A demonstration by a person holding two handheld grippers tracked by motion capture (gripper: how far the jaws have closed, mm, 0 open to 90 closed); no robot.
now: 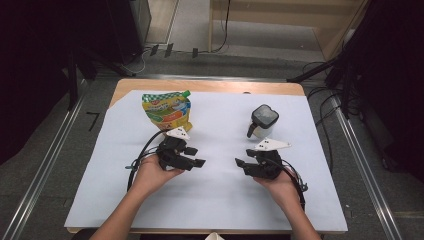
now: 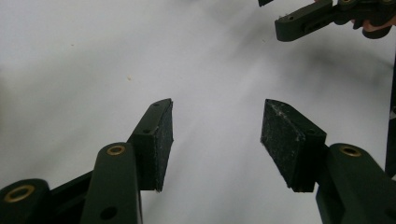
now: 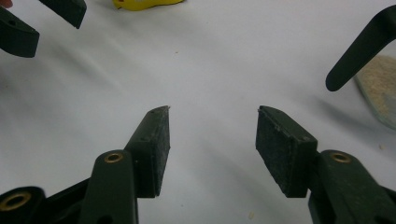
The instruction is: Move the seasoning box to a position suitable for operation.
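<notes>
Both forearms are seen at the bottom edge. Left gripper and right gripper are held apart, jaws open with nothing between. Pouch stands beyond the left gripper, cup beyond the right.

- A lab-style recording setup, not a home.
- A wooden tabletop covered by a plain white sheet stands on grey carpet.
- Black stand legs at 2 o'clock; loose black cables beside them.
- Metal floor rails at 9 and 3 o'clock.
</notes>
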